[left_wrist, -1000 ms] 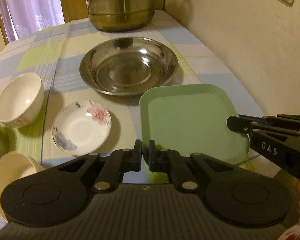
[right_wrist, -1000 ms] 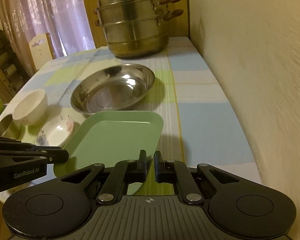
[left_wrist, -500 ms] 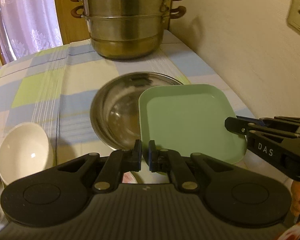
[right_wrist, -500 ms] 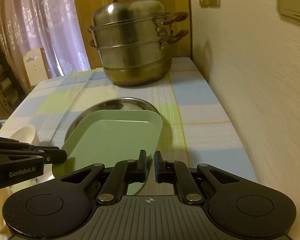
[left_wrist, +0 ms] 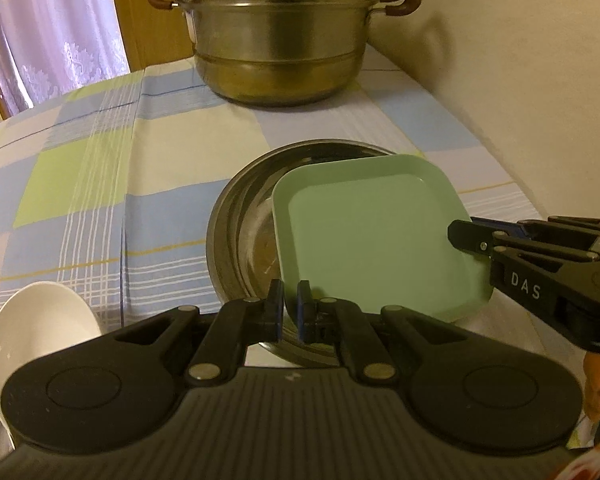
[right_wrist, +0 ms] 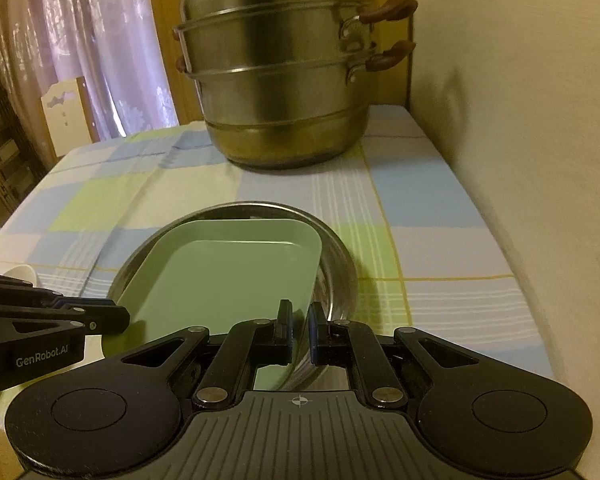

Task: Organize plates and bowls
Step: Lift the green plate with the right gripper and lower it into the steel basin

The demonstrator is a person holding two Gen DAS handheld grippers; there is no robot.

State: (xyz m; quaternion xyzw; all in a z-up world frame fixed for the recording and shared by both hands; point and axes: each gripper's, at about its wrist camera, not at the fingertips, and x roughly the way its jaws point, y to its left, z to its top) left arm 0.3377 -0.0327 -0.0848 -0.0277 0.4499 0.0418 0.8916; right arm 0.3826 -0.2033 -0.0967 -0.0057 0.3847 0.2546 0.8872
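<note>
Plate [left_wrist: 374,236] over metal basin [left_wrist: 240,236], mid-bench [left_wrist: 100,168]. Steamer pot [left_wrist: 280,40] behind basin, at far end. Bowl [left_wrist: 36,336] left of basin, near edge

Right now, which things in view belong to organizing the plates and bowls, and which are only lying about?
Part of the job:
- green plate, held by both grippers
- steel basin beneath it
- white bowl
- left gripper
- right gripper

Lying about:
- steamer pot
- checked tablecloth

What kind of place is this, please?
Probably a home dining or kitchen corner: a table with a checked cloth, a stacked steel steamer pot, dishes such as the green plate, and a lace curtain.
</note>
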